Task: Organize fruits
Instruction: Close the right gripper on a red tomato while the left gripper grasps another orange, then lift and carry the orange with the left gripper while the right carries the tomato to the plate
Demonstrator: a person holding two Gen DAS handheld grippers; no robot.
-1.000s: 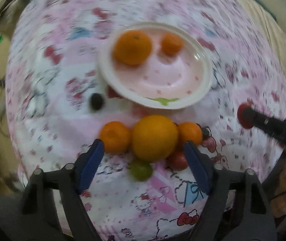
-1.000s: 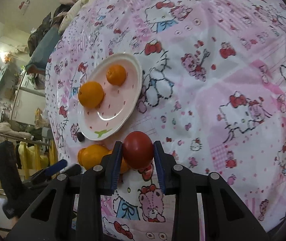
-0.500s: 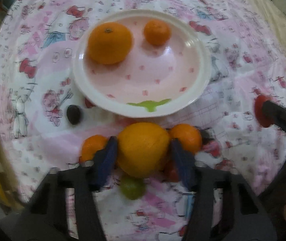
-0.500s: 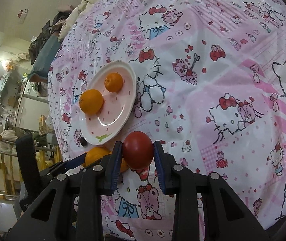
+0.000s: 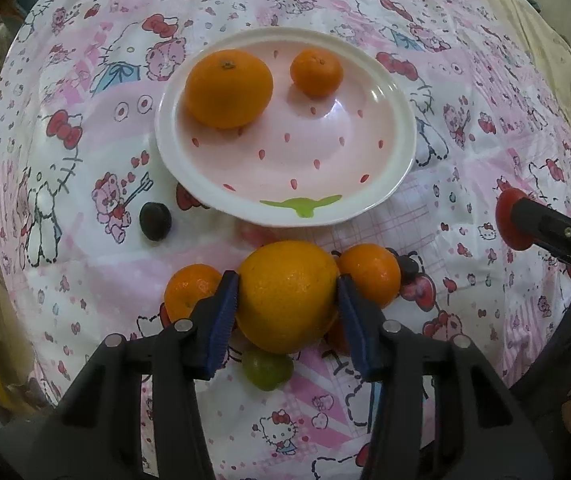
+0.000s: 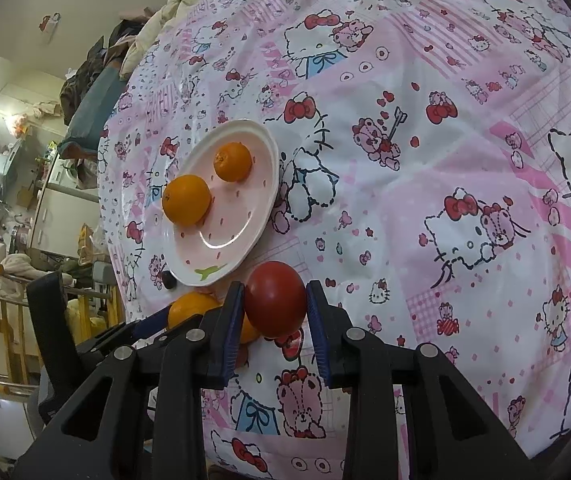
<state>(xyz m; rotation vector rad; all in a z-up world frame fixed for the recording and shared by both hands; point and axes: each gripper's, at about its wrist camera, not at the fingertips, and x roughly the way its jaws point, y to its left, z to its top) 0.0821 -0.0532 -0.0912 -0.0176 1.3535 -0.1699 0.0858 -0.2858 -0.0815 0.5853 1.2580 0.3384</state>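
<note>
Below, your left gripper [image 5: 288, 298] pinches the big orange [image 5: 288, 295] at 6 o'clock from the plate [image 5: 401, 120], with smaller oranges touching it at 9 [image 5: 187, 289] and 3 o'clock [image 5: 373, 274]. Your right gripper [image 6: 274, 306] pinches the tomato [image 6: 275, 298] beside the plate's rim. Two oranges [image 5: 229, 88] sit on the plate; a lime [image 5: 267, 368] lies on the cloth [image 5: 85, 280].

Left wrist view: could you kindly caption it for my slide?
Left gripper shut on large orange, just before the pink plate.
</note>
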